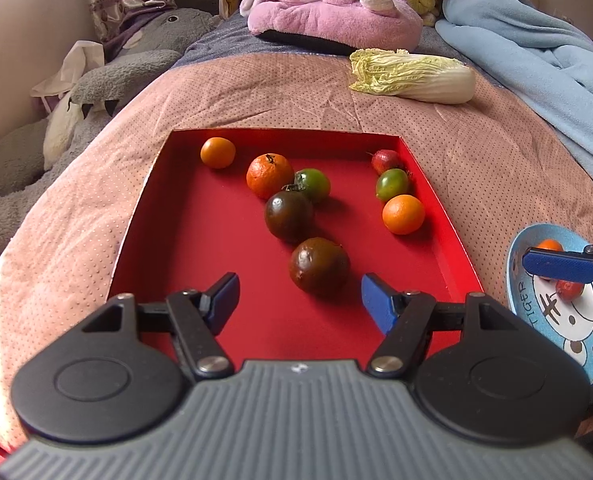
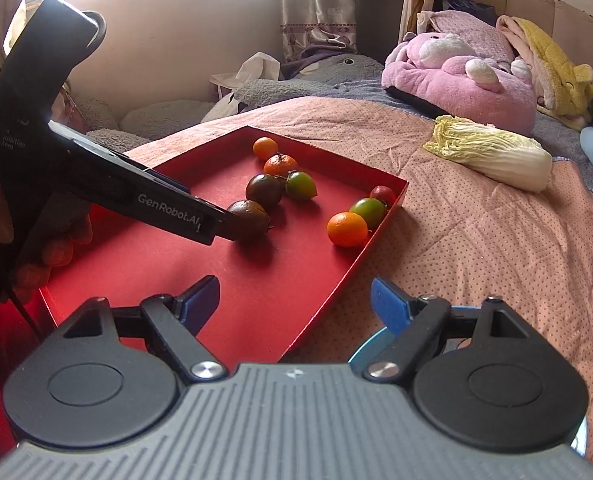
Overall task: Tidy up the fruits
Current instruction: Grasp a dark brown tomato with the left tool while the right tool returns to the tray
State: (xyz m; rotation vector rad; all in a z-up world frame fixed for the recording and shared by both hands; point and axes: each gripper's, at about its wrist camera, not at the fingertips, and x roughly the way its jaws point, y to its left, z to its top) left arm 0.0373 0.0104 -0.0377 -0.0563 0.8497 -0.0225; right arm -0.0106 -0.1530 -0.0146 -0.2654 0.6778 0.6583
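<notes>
A red tray lies on the bed with several fruits in it. My left gripper is open, low over the tray's near end, with a dark brown tomato just ahead between its fingers. Further in lie another dark tomato, a mandarin, two green tomatoes, two oranges and a small red fruit. My right gripper is open and empty above a blue cartoon plate holding an orange fruit and a red one.
A napa cabbage lies on the pink quilt beyond the tray. A pink plush, a grey plush and a blue blanket lie at the back of the bed.
</notes>
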